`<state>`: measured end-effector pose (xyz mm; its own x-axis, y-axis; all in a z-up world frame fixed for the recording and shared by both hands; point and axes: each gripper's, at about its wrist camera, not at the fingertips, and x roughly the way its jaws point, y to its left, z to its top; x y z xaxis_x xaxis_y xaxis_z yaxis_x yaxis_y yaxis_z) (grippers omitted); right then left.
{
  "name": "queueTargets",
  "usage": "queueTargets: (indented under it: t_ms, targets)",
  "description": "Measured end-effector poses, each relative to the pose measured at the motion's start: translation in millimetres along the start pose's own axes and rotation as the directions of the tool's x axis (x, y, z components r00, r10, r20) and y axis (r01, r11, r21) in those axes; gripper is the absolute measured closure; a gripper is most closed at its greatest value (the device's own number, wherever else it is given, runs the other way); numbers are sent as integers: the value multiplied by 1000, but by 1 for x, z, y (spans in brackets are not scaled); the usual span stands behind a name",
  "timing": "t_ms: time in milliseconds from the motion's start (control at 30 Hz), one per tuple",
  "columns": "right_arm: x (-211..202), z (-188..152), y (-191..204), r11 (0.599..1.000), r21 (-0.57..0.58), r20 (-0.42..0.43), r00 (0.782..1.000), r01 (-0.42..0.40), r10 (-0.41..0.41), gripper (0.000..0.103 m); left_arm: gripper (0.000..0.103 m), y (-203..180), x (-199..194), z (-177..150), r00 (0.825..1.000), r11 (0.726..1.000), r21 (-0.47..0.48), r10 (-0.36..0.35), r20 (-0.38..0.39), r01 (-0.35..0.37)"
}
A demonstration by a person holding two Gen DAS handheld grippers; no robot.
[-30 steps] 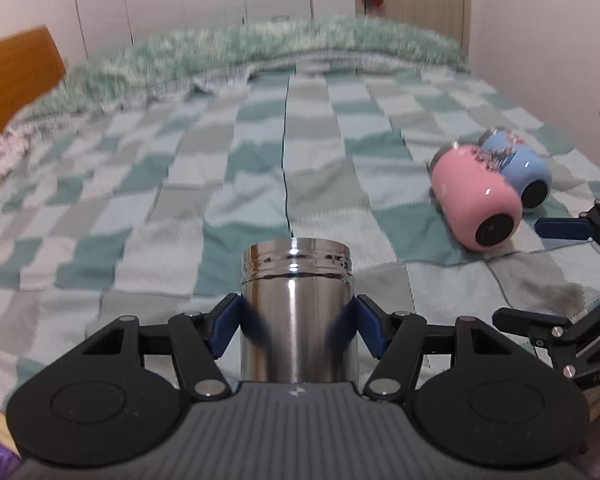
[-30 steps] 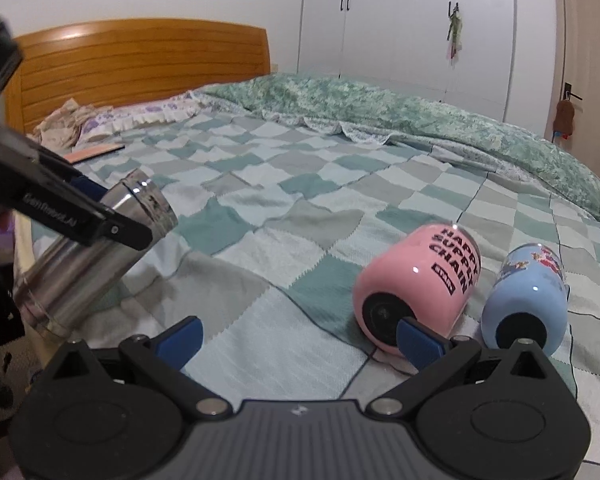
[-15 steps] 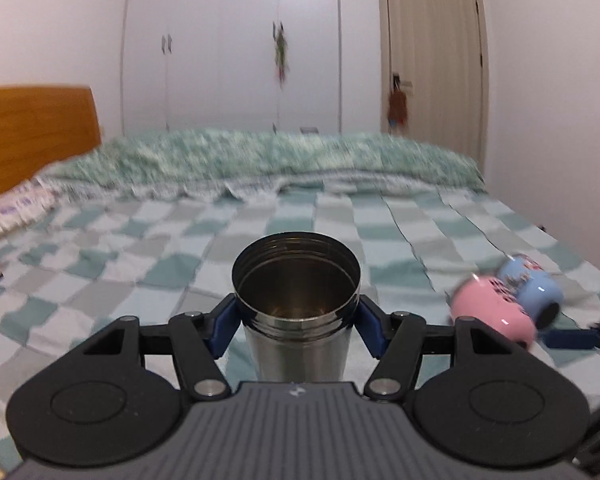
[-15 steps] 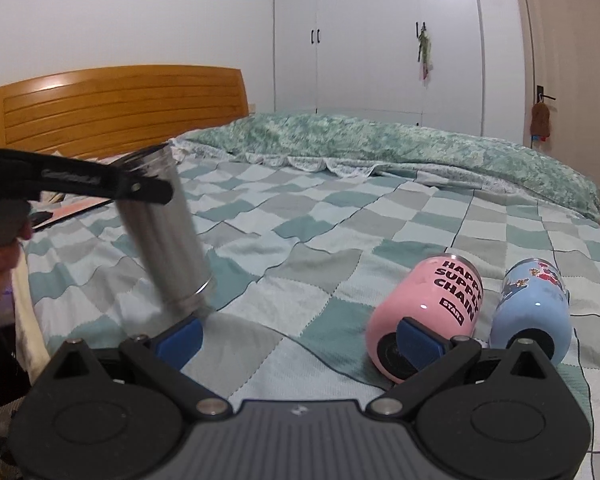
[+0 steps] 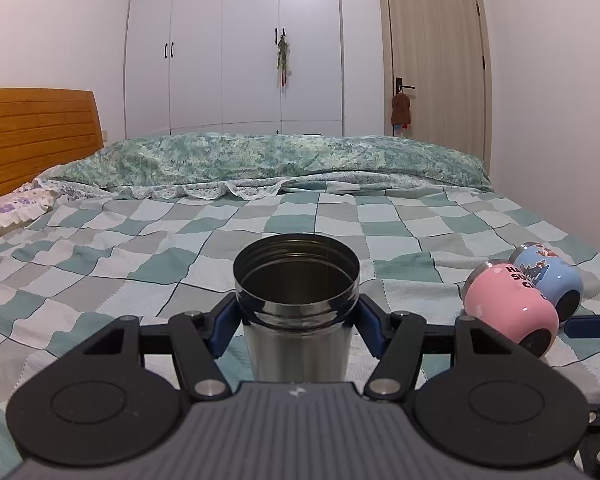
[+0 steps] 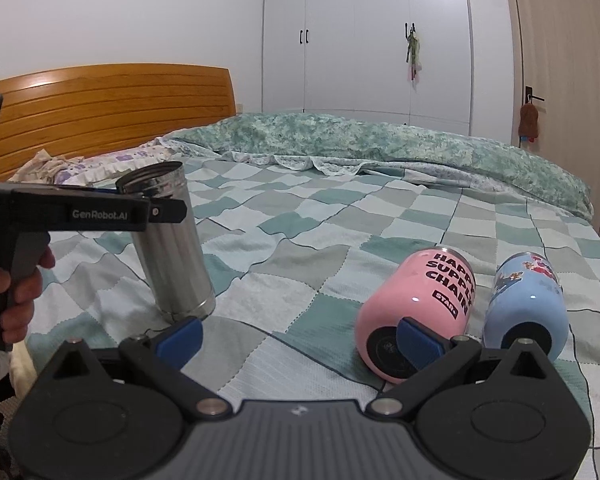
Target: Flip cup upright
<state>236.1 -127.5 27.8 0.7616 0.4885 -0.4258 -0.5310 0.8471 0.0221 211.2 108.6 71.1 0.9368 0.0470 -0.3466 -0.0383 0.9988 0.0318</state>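
My left gripper (image 5: 298,322) was clamped on the steel cup (image 5: 297,300) just below its rim, at the centre of the left wrist frame; in the right wrist frame, at left, the cup stood mouth up, slightly tilted, with its base on the checked blanket (image 6: 300,248). My right gripper (image 6: 298,334) was spread wide apart and held nothing, low in its own frame. The pink cup (image 6: 418,314) and the blue cup (image 6: 526,304) lay on their sides just beside each other at lower right, bases toward the camera.
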Motion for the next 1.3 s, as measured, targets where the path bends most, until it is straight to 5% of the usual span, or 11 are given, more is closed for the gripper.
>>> queueTargets:
  t_ms: [133,200,400,600,800,1000,1300]
  targets:
    - [-1,1,2,1000,-5,4,1000,4,-4,0,31,0,-3,2,1000,1000,13,-8,8,7]
    - [-2,2,3,1000,-7,7,1000,6,-6,0,0,0,-11,3,999,1000,11,-8,43,7]
    - [-22,5,8,1000,-9,34,999,16,-15,0,0,-4,-49,12,991,1000,16,-2,136,0]
    - [-65,7,17,999,-15,92,995,32,-30,0,0,-16,-112,23,962,1000,7,-31,271,31]
    - [-122,-2,25,998,4,176,982,67,-67,0,0,-43,-167,17,949,999,-17,-36,314,43]
    - [-172,-32,27,991,24,237,962,130,-131,0,0,-69,-196,-20,940,995,-23,-80,331,93]
    - [-202,-102,19,961,53,257,926,271,-275,0,0,-76,-185,-99,961,995,-44,-74,268,89]
